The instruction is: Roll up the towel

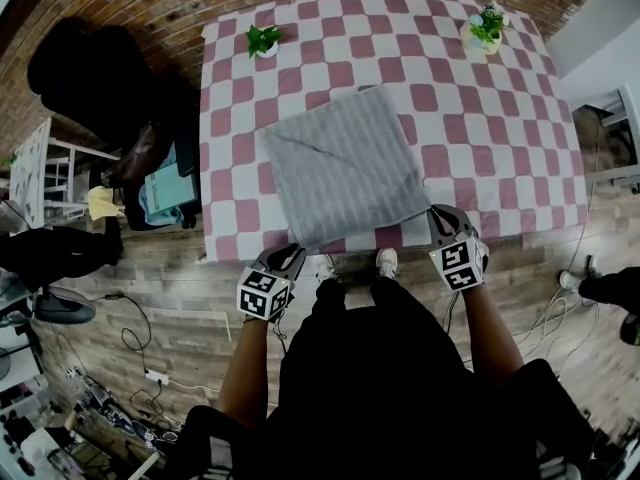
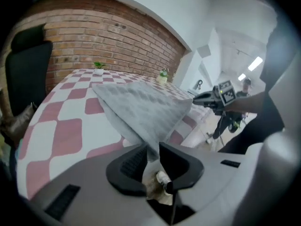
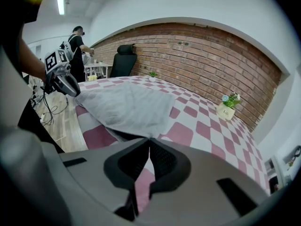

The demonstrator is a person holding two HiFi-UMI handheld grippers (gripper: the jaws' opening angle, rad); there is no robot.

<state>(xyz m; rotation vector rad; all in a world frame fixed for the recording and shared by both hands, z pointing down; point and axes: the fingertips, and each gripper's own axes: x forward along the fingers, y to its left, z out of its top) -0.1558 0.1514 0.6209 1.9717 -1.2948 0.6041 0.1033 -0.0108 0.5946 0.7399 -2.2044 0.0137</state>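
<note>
A grey striped towel (image 1: 340,163) lies flat on the pink-and-white checked table (image 1: 490,138), its near edge at the table's front. My left gripper (image 1: 290,254) is at the towel's near left corner; in the left gripper view that corner (image 2: 141,112) runs down between the jaws of the left gripper (image 2: 150,150), which are shut on it. My right gripper (image 1: 438,218) is at the near right corner. In the right gripper view its jaws (image 3: 149,142) are closed, with the towel's corner (image 3: 136,109) lifted slightly off the cloth and pinched at their tip.
Two small potted plants (image 1: 263,39) (image 1: 486,26) stand at the table's far corners. A black office chair (image 1: 100,78) and a white cart (image 1: 40,173) stand to the left. Cables (image 1: 140,368) lie on the wooden floor. A person (image 3: 76,48) stands far off.
</note>
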